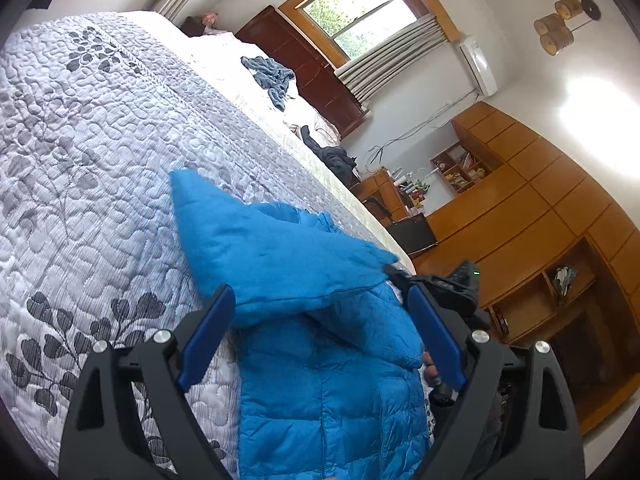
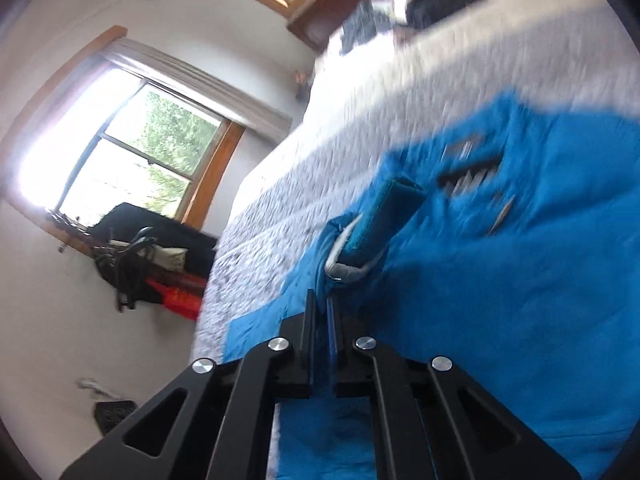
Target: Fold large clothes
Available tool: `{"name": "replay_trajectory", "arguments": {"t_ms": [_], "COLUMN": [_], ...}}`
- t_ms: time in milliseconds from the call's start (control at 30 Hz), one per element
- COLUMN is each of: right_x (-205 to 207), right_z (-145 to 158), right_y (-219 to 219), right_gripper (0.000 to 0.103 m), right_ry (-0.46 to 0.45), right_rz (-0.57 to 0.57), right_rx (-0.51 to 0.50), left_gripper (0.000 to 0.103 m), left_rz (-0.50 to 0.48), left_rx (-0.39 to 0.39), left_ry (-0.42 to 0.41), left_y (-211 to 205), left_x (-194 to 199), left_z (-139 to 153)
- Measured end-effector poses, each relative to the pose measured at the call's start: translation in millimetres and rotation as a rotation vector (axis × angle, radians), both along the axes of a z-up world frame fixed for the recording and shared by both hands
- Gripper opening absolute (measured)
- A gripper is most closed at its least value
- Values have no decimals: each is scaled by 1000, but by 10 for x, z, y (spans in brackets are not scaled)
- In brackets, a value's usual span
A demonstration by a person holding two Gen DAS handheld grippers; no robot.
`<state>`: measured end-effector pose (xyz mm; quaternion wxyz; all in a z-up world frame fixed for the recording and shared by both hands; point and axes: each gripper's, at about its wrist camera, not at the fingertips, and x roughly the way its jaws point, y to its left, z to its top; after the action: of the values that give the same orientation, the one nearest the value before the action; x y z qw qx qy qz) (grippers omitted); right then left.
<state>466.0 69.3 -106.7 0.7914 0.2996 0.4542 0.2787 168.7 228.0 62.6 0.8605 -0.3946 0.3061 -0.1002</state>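
Under both of my grippers lies a big bed [image 1: 88, 152] with a grey and white quilt that has leaf shapes sewn on it. On the bed, right in front of my left gripper [image 1: 322, 320], lies the blue puffy jacket [image 1: 320, 400]. One part of the blue puffy jacket is folded up and over, so a blue flap [image 1: 260, 248] sticks out ahead of my left gripper, between its two blue fingers [image 1: 208, 332]. My left gripper has its fingers wide apart and holds nothing. The jacket lies low between them, and I cannot tell if they touch it.

Past the flap, far up the bed, I see a small heap of grey-blue cloth [image 1: 272, 76] and a dark heap [image 1: 336, 156] near the far edge. To the right of my left gripper stand big wooden cupboards [image 1: 532, 216] with open shelves. A window [image 1: 360, 12] sits high on the far wall.

My right gripper [image 2: 322, 308] is pressed together on a fold of the blue puffy jacket, near a white edge at the collar. This view is blurry. The blue puffy jacket spreads out to the right of my right gripper, and the quilt runs off ahead. To the left of it is a bright window [image 2: 140, 152], with a dark bag [image 2: 160, 236] below it.
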Motion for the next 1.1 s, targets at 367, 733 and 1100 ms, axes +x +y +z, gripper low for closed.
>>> {"name": "replay_trajectory", "arguments": {"t_ms": [367, 733, 1100], "right_x": [-583, -804, -705], "right_z": [836, -29, -384], "right_y": [-999, -1355, -2093], "right_gripper": [4, 4, 49], "right_ry": [-310, -162, 65], "right_rz": [-224, -262, -288], "right_rx": [-315, -386, -73], "left_gripper": [87, 87, 87], "left_rz": [-77, -238, -275], "left_rx": [1, 50, 51], "left_ry": [11, 95, 204], "left_y": [-177, -657, -712], "left_x": [308, 1056, 1495], "left_z": [-63, -279, -597]}}
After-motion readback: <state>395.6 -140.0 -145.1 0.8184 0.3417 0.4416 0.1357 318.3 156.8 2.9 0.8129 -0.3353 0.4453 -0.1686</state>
